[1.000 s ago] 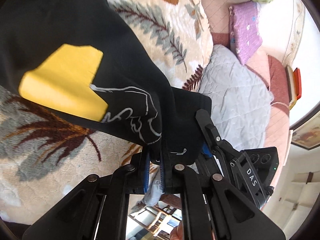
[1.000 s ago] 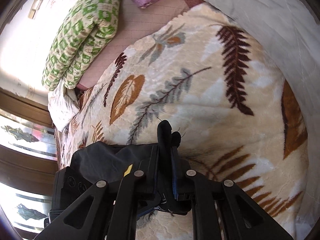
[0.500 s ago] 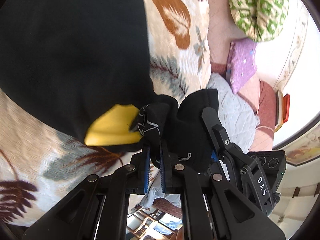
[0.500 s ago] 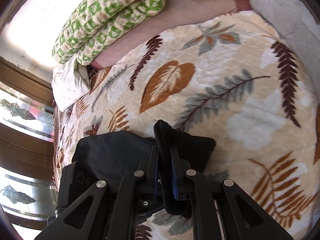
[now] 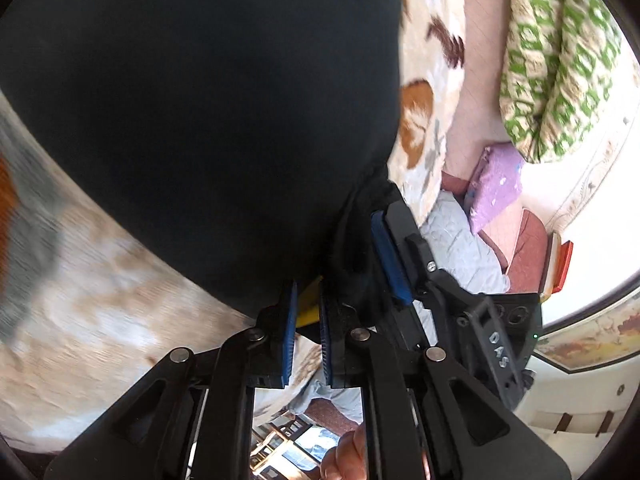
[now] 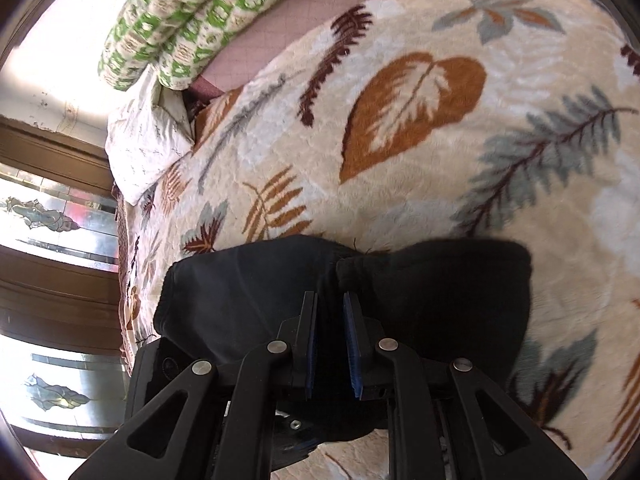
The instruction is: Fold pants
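The black pants (image 5: 200, 112) fill most of the left wrist view and lie on a leaf-patterned blanket (image 5: 80, 300). My left gripper (image 5: 308, 296) is shut on a fold of the pants, with a yellow patch (image 5: 309, 304) showing between its blue pads. The other gripper's finger (image 5: 404, 248) sits just right of it, pressed into the same cloth. In the right wrist view my right gripper (image 6: 330, 308) is shut on the black pants (image 6: 440, 296), which lie bunched on the blanket (image 6: 400, 160).
A green patterned quilt (image 6: 192, 16) and a white pillow (image 6: 144, 140) lie at the bed's far edge. A purple pillow (image 5: 496, 184) and a grey quilt (image 5: 460, 248) lie to the right. Windows (image 6: 52, 220) stand beyond the bed.
Both grippers have carried the pant edge forward and down over the rest of the pants. The yellow patch has gone almost out of sight under the fold. The cloth now lies flatter on the blanket.
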The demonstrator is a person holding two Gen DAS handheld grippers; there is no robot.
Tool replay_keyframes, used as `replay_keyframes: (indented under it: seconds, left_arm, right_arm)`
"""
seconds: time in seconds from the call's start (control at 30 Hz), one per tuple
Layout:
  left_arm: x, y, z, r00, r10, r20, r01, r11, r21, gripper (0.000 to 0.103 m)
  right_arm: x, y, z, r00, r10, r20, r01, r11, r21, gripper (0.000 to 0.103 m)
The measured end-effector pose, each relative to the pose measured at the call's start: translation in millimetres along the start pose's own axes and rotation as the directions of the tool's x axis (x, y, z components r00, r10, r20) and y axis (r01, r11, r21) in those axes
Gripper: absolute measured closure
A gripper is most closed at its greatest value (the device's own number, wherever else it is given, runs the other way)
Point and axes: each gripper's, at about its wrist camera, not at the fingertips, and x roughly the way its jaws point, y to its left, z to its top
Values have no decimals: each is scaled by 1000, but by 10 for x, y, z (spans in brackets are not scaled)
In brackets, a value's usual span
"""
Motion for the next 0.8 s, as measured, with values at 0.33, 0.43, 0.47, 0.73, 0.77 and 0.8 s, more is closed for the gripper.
replay_keyframes:
  seconds: [0.33,0.43,0.47,0.73,0.77,0.8]
  left_arm:
    - [-275,-185,4,1000,19,19,-22,986,165,81]
    - [-358,-321,-31,999,14,40,-23,971,238,59]
    - [-365,-363,-42,999,18,44,-28,965,260,54]
    - [-221,-536,-188,993,109,46,-118,912,393,49]
    - [-190,-563,-202,992,116,48,-126,905,406,49]
    - [-163,-594,-211,991,125,53,-136,897,420,49]
  right_arm:
    - [-323,5,-161,987,126,98,-131,990,48,80]
    - [-684,-144,-351,958,206,199,-229,969,97,68]
    - [-779,-229,-428,944,237,232,-269,955,122,64]
    - [-558,-928,-969,831,412,373,-549,713,436,46]
    - [-484,-965,-1009,818,423,389,-571,677,464,46]
    - [-410,-990,-1045,804,430,412,-593,641,487,46]
